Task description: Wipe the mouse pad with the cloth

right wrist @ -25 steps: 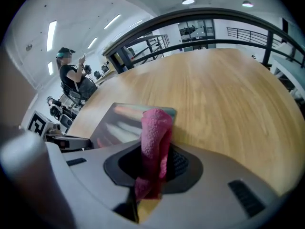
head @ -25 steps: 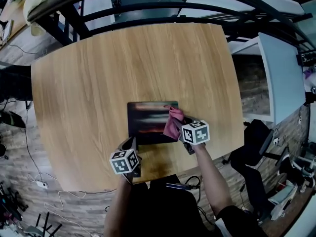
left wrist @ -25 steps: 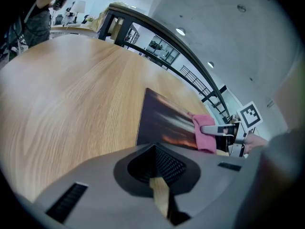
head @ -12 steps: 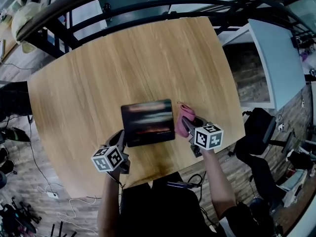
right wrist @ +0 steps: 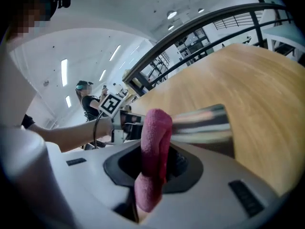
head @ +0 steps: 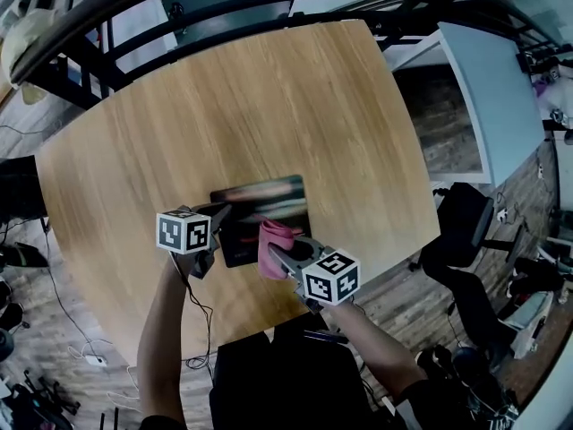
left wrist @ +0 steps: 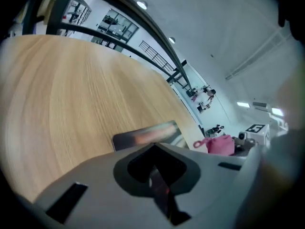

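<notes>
We have swung our right tongs (head: pixel 283 256) leftward, so the pink cloth (head: pixel 271 238) clamped in them now overlaps the mouse pad's (head: pixel 267 195) near edge. Our left tongs (head: pixel 219 217), pressed together, are at its left edge.

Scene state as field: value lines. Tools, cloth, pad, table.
mouse pad: dark, streaked print, lying on wooden table
left tool: jaws together, at the pad's left edge; grip on pad unclear
right tool: shut on pink cloth
cloth position: over the pad's near right corner; contact unclear
</notes>
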{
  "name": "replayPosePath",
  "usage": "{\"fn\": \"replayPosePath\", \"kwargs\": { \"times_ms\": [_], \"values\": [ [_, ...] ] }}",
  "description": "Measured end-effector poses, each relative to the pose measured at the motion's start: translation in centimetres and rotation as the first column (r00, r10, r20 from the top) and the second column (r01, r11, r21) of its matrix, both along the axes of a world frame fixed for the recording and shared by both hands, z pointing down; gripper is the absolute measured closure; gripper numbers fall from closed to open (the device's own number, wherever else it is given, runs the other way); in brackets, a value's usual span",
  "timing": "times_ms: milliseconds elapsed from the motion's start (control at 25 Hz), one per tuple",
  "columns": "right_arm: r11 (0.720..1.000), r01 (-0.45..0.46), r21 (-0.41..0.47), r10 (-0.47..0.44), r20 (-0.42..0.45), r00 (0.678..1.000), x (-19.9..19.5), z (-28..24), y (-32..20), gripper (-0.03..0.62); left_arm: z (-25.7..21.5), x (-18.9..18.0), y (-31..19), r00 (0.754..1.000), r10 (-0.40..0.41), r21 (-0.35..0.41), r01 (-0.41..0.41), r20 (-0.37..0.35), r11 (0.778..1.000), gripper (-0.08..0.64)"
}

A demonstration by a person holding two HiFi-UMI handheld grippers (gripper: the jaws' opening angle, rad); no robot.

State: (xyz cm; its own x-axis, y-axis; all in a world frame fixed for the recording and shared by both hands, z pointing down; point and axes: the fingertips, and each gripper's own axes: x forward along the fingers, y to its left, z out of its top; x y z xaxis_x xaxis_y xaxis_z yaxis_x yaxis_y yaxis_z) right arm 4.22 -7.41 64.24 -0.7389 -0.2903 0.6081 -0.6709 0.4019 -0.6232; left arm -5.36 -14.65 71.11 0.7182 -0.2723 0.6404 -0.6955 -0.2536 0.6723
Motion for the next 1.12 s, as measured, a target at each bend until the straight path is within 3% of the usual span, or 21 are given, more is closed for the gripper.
{"fn": "replayPosePath", "kwargs": {
  "times_ms": [200, 360, 520, 880, 1120],
  "values": [
    [0.990, 0.131, -0.050, -0.130, 0.022, 0.991, -5.3, 1.7, 2.9, 0.497, 1.9, 0.7, 1.2, 0.998, 0.047, -0.108, -0.051, -0.035, 0.993, 0.538],
    [0.967, 0.236, -0.098, -0.238, -0.010, 0.971, -9.0, 4.2, 4.5, 0.497, 1.9, 0.8, 1.3, 0.997, 0.065, -0.128, -0.070, -0.046, 0.989, 0.538],
    [0.955, 0.277, -0.107, -0.286, -0.075, 0.955, -11.1, 6.5, 4.1, 0.497, 2.0, 0.8, 1.3, 0.996, 0.080, -0.141, -0.084, -0.036, 0.986, 0.538],
    [0.952, 0.289, -0.105, -0.303, -0.167, 0.938, -9.0, 8.5, 3.3, 0.499, 2.3, 0.8, 1.6, 0.994, 0.113, -0.140, -0.112, 0.000, 0.984, 0.538],
    [0.967, 0.231, -0.110, -0.247, -0.176, 0.953, -4.8, 8.4, 1.9, 0.499, 2.2, 0.9, 1.5, 0.992, 0.126, -0.150, -0.122, 0.018, 0.981, 0.538]
  ]
}}
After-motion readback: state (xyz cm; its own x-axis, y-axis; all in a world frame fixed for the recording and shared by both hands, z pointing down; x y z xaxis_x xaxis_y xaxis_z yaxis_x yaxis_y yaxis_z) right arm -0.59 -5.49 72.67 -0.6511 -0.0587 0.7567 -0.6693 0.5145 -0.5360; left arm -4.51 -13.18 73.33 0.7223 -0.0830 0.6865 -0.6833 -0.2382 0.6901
